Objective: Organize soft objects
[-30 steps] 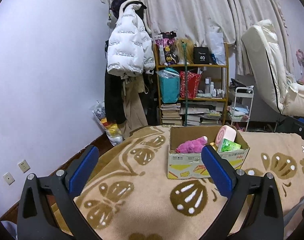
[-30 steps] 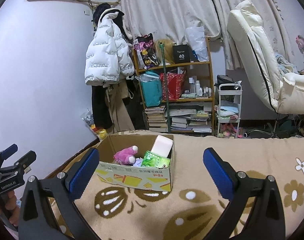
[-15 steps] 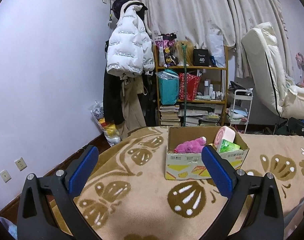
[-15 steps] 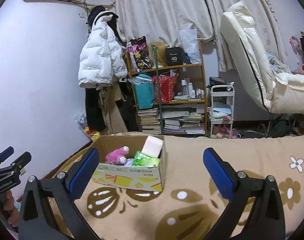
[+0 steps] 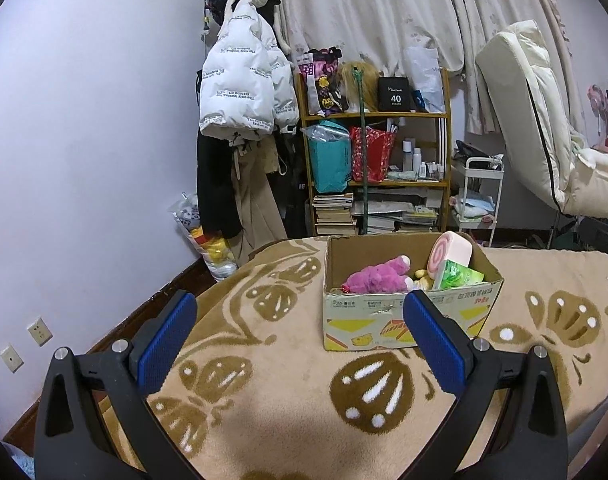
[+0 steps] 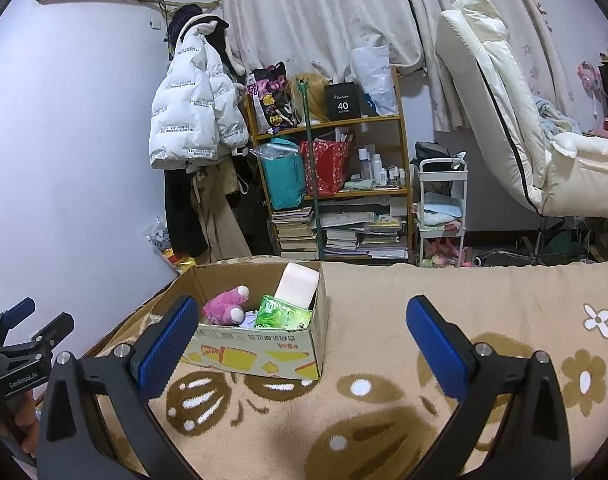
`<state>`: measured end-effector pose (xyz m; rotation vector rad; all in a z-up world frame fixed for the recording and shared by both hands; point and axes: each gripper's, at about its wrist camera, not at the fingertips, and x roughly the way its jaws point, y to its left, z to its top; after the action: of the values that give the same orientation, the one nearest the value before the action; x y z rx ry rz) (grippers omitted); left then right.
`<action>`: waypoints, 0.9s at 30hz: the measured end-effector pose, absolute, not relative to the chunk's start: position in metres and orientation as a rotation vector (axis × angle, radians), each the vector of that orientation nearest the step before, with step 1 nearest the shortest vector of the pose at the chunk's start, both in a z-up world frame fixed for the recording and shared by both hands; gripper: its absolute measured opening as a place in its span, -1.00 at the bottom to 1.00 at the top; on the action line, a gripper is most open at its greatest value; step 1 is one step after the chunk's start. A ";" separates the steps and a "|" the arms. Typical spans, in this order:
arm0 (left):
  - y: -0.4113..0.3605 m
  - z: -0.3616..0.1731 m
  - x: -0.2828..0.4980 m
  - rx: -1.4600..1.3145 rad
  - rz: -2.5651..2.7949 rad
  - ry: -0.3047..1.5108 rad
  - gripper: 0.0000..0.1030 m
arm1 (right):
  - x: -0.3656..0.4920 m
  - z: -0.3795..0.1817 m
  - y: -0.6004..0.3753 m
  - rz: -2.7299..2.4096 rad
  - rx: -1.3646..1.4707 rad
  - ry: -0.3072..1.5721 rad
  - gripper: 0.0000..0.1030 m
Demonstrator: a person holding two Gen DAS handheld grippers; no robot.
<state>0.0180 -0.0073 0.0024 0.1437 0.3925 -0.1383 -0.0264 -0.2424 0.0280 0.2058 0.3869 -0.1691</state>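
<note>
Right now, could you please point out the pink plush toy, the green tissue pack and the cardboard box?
pink plush toy [image 5: 378, 278], left wrist view, on its body.
green tissue pack [image 6: 281, 312], right wrist view, on its top face.
cardboard box [image 6: 259, 350], right wrist view, on its printed front wall.

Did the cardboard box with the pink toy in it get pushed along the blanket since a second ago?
No. The cardboard box sits on the same brown blanket pattern as before; only the cameras drifted a little. Both tools, left tool and right tool, hang open, away from it.

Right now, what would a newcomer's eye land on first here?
The open cardboard box on the patterned blanket, holding a pink plush toy, a green tissue pack and a pink roll cushion. Both the left gripper and the right gripper hover open and empty.
</note>
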 end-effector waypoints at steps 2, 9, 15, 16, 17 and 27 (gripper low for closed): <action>-0.010 0.001 0.019 0.153 -0.139 0.394 0.98 | -0.024 0.025 -0.242 -0.169 0.202 0.395 1.00; -0.013 -0.002 0.019 0.168 -0.137 0.394 0.98 | -0.019 0.022 -0.237 -0.164 0.169 0.409 1.00; -0.013 -0.004 0.022 0.165 -0.128 0.410 0.98 | -0.016 0.020 -0.233 -0.156 0.147 0.421 1.00; -0.013 -0.004 0.022 0.165 -0.126 0.412 0.98 | -0.016 0.020 -0.232 -0.155 0.145 0.423 1.00; -0.013 -0.005 0.023 0.164 -0.126 0.414 0.98 | -0.015 0.020 -0.231 -0.154 0.141 0.426 1.00; -0.015 -0.008 0.024 0.175 -0.129 0.422 0.98 | -0.015 0.018 -0.230 -0.151 0.138 0.435 1.00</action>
<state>0.0237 -0.0147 -0.0082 0.1751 0.4219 -0.1287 -0.0146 -0.2302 0.0181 0.1380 0.4346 -0.1510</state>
